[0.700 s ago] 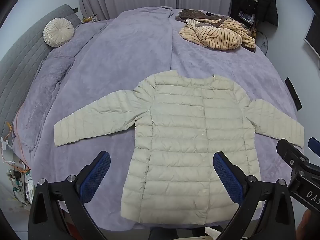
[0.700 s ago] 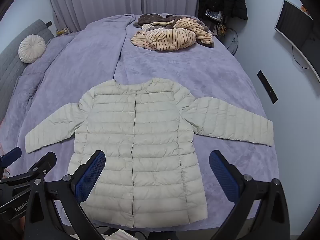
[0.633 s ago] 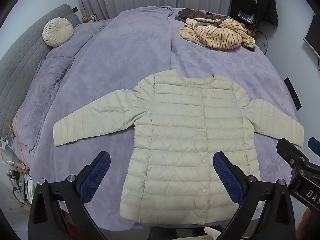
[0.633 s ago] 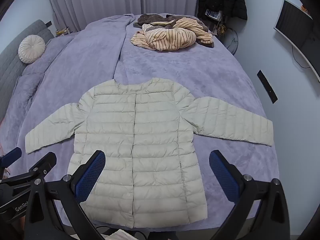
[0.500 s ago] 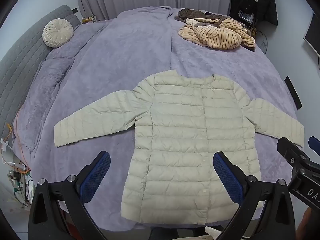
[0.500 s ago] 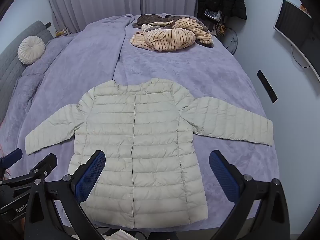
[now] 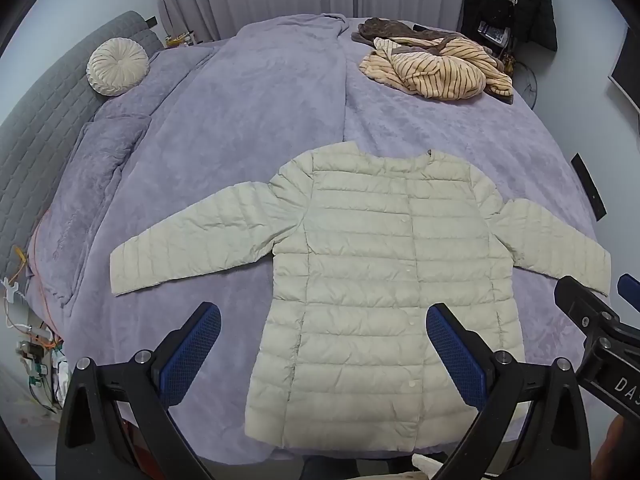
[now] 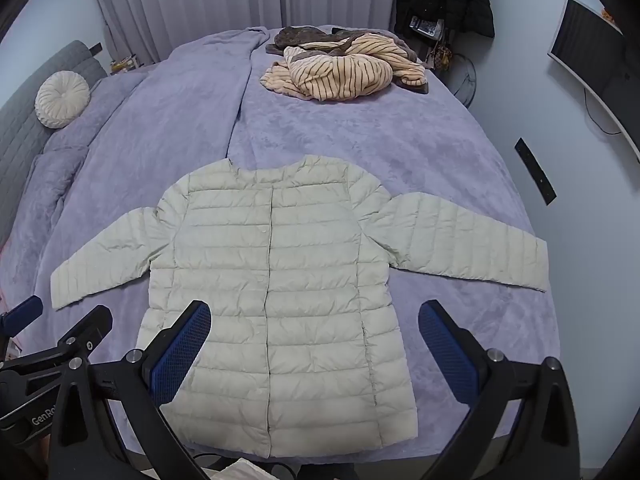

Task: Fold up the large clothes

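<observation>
1. Jacket (image 7: 384,292), left wrist view: it lies flat and face up on the bed (image 7: 248,128), front closed, both sleeves spread out to the sides, hem at the near edge. No fold shows, so by my reading the folding has not started; sleeves and body are all left to do.
2. Left gripper (image 7: 322,340), same view: jaws wide apart, holding nothing and touching nothing. It hangs above the jacket's hem, one pad over bare bedcover beside the jacket, the other over its front. The right gripper (image 7: 600,332) shows just below the jacket's right cuff, apart from it.
3. Right wrist view: the jacket (image 8: 276,300) looks the same, flat and unfolded. A striped heap (image 8: 340,70) lies well beyond the jacket's collar.
4. Right gripper (image 8: 314,336): jaws wide apart and empty, above the jacket's lower half. The left gripper (image 8: 52,340) sits just below the jacket's left cuff.
</observation>
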### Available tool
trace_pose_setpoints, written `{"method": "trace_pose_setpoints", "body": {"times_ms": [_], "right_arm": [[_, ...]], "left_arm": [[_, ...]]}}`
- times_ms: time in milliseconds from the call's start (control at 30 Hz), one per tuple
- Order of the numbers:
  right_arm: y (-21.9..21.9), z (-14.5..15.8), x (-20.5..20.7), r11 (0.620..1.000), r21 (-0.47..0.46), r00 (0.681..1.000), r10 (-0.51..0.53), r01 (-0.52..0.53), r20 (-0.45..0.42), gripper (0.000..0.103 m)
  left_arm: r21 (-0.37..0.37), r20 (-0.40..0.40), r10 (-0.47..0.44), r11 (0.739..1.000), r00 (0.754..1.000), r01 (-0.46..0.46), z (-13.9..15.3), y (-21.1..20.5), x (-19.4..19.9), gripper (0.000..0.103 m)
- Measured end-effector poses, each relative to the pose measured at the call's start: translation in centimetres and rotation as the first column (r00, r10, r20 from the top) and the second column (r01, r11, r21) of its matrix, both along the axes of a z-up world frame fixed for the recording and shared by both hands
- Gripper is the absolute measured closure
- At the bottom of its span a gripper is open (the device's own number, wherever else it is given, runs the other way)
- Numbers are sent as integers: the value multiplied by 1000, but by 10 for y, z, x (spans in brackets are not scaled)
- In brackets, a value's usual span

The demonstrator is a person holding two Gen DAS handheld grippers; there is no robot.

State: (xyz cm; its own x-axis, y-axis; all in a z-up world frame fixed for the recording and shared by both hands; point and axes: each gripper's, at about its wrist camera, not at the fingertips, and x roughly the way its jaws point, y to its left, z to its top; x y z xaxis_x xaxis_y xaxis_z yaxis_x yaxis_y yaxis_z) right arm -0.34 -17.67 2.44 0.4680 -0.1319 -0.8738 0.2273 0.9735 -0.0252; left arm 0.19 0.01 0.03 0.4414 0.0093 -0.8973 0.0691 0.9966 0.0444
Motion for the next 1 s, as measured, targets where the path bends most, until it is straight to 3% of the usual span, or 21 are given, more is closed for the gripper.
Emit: {"method": "trace_pose_setpoints", "body": {"times_ms": [1000], "right_arm": [[2, -3, 2, 1000, 2, 1000, 0, 0, -4, 0]], "left_arm": [[5, -11, 6, 1000, 1000, -6, -7, 3, 1, 0]]}}
